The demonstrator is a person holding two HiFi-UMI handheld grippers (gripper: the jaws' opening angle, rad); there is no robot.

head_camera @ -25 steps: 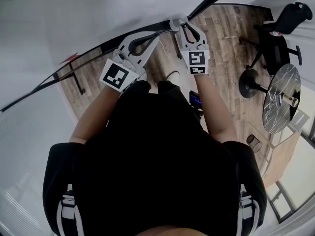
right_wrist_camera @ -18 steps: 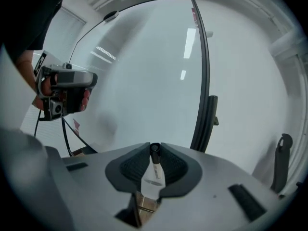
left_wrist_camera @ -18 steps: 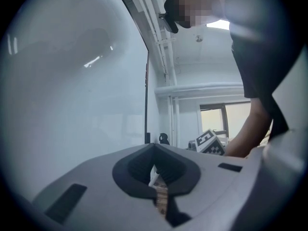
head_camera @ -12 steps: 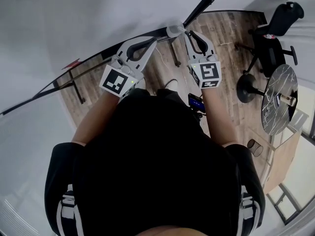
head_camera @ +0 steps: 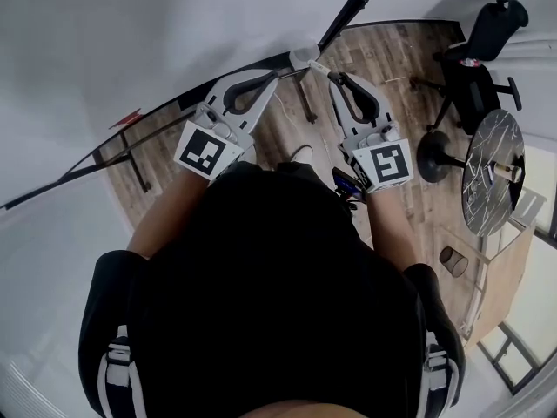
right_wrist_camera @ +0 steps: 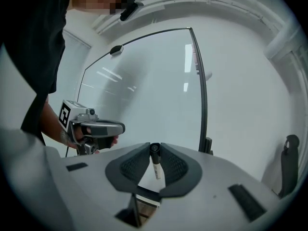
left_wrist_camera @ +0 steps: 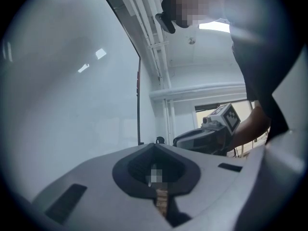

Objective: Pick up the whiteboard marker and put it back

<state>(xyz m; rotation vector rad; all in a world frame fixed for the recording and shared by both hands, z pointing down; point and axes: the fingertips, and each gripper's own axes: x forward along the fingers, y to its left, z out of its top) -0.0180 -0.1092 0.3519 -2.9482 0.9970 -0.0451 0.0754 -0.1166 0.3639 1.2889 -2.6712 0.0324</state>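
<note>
Your right hand-held gripper (right_wrist_camera: 154,146) pinches the whiteboard marker (right_wrist_camera: 156,167) right at the tips: grip firm, approach the whiteboard (right_wrist_camera: 144,90) slowly. Your left hand-held gripper (left_wrist_camera: 155,146) has its jaws together, empty

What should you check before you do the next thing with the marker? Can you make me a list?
1. Marker gripped: ok. The whiteboard marker is pinched between the jaws of the right gripper.
2. Marker's cap on: cannot tell. Only its dark end shows at the jaw tips.
3. Left gripper free: ok. Its jaws are together with nothing held.
4. Whiteboard ahead: ok. The right gripper faces it.
5. Grippers apart: ok. They are side by side and not touching.
6. Spot to put the marker back: cannot tell. No tray or ledge shows clearly.
</note>
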